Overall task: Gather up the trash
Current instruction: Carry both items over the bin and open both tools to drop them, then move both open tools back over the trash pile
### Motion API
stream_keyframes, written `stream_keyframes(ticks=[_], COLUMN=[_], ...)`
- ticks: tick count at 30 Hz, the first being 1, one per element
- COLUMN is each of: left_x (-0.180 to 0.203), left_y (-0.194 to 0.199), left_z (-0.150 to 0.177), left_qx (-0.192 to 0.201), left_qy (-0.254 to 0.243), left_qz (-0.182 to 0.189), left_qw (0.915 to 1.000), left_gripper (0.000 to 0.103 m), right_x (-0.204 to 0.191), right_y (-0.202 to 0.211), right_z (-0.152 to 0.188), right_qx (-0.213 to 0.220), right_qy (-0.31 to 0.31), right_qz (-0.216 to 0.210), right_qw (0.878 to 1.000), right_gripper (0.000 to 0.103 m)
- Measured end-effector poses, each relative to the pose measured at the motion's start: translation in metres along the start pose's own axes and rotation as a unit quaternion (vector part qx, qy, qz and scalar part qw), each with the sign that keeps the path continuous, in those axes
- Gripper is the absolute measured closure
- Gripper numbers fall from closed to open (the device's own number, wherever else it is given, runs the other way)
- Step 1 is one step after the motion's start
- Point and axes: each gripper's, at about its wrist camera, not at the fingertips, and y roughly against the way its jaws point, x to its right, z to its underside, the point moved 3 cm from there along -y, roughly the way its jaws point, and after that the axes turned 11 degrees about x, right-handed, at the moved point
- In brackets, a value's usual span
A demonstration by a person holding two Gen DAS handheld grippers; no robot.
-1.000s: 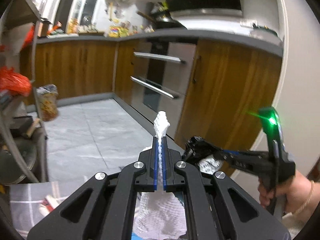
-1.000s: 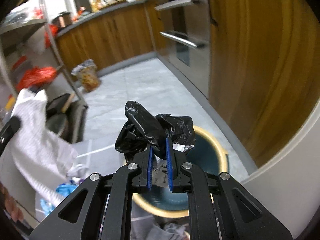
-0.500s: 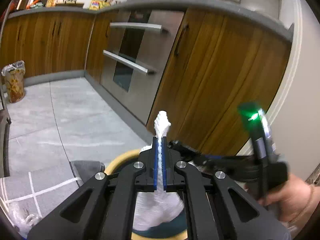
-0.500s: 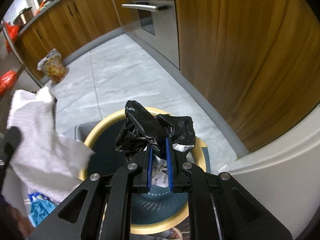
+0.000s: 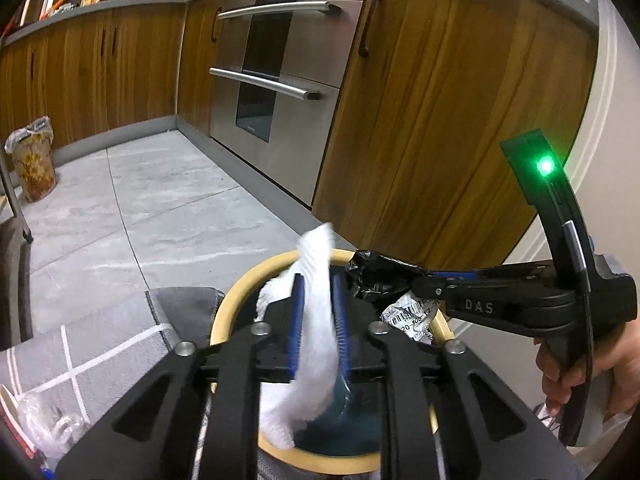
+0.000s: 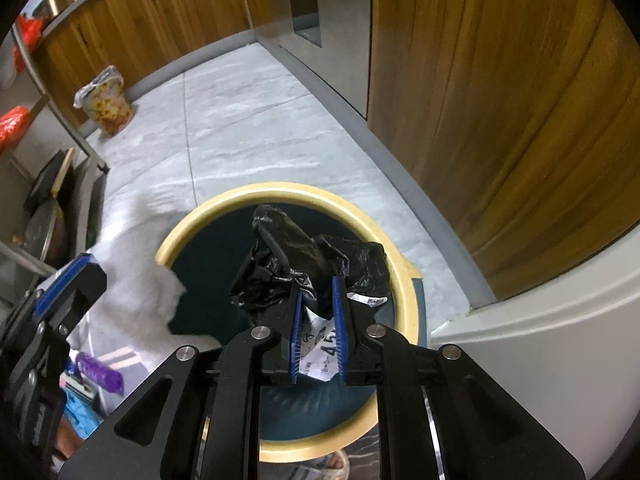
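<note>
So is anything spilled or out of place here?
Nothing spilled that I can see. The white paper towel hangs loose between the left gripper's jaws, which have just been opening, over the bin. The right gripper holds a black bag.

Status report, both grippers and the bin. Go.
Left gripper just opening, white paper towel slipping loose over bin. Right gripper shut on black bag above bin. Nothing blocking.

A home kitchen: wooden cabinets (image 5: 440, 120), a built-in steel oven (image 5: 272, 72) (two bar handles), cluttered countertop (image 5: 100, 0).
</note>
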Motion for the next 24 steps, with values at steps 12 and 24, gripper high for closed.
stream_keyframes(ticks=[12, 24], left_x=[-0.001, 0.009], left_y=[0.056, 0.157], left_z=[-0.014, -0.052], left_qx=[0.032, 0.099], left_qy=[-0.012, -0.019], left_qz=[-0.038, -0.077], left_qw=[0.9987, 0.9919], left_gripper=[0.054, 0.019], right_x=[-0.002, -0.018], right_y=[0.036, 0.114], right_z=[0.004, 0.014], right_qx=[0.033, 0.109], right_qy=[0.008, -0.010], right_qz=[-0.025, -0.049], right_qw=[0.999, 0.993], right_gripper=[0.056, 0.015])
